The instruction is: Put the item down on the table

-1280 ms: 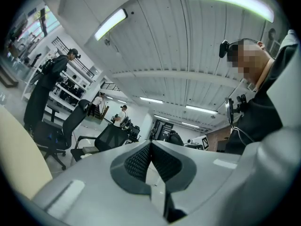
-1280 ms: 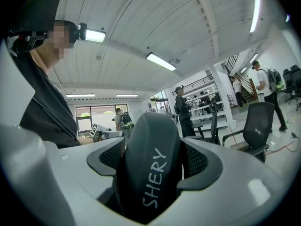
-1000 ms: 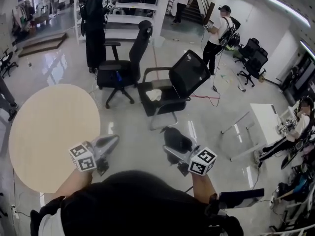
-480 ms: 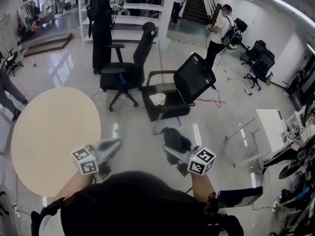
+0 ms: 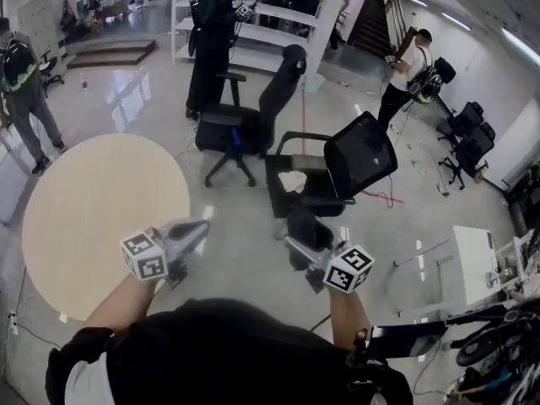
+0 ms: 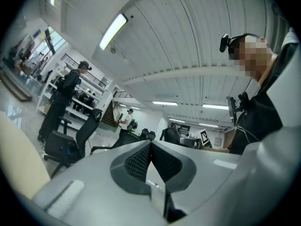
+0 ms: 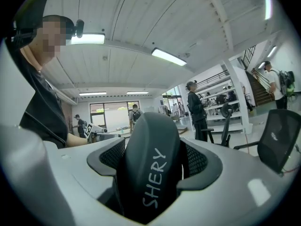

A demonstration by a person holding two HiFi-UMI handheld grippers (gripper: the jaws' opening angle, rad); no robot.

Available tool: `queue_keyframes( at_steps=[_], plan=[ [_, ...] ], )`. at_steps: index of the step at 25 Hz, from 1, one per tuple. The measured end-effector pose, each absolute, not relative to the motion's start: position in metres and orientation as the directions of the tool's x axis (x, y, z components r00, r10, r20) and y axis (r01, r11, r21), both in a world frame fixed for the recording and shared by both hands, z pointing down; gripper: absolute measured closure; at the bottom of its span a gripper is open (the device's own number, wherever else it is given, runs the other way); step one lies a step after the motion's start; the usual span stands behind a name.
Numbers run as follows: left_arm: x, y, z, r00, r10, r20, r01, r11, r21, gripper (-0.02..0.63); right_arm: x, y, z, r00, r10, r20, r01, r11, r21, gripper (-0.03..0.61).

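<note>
The person wears a black top [image 5: 228, 353]; the grey left gripper [image 5: 201, 225] and right gripper [image 5: 297, 245] each carry a black-and-white marker cube [image 5: 143, 256].

Both forearms reach forward, level (left gripper [image 5: 199, 227], jaws together), right gripper [image 5: 297, 245] jaws clamped on a dark item [image 5: 309, 229].

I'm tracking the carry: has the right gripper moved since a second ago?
Yes. The right gripper, shut on the black item, has moved forward toward the mesh chair: in the head view the gap between item and chair seat has closed.
</note>
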State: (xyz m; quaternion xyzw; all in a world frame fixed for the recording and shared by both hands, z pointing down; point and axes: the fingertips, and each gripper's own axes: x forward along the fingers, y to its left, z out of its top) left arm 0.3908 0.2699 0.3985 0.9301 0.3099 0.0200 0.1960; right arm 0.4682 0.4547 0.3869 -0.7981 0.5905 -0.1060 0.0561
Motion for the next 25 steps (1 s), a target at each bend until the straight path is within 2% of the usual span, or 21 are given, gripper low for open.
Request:
queue_keyframes(
  at_steps=[5,11,18,25],
  plan=[
    [0.371,0.198,0.393,0.9,0.409,-0.15,0.435,-0.814,0.386,0.614,0.483,0.369,0.377,0.117,-0.978,0.175,-0.979,-0.143,-0.145,0.204],
    [0.301,0.029,0.41,0.976,0.164,-0.14,0.206,-0.899,0.387,0.614,0.465,0.193,0.375,-0.022,-0.977,0.212,-0.998,0.007,-0.069,0.204],
    [0.202,-0.169,0.432,0.994,-0.071,-0.086,-0.035,-0.933,0.358,0.614,0.443,-0.056,0.377,-0.174,-0.955,0.241,-0.985,0.164,-0.06,0.206],
    [0.139,-0.293,0.473,0.972,-0.226,-0.064,-0.184,-0.904,0.387,0.614,0.412,-0.252,0.425,-0.307,-0.894,0.325,-0.951,0.301,-0.072,0.206]
  ],
)
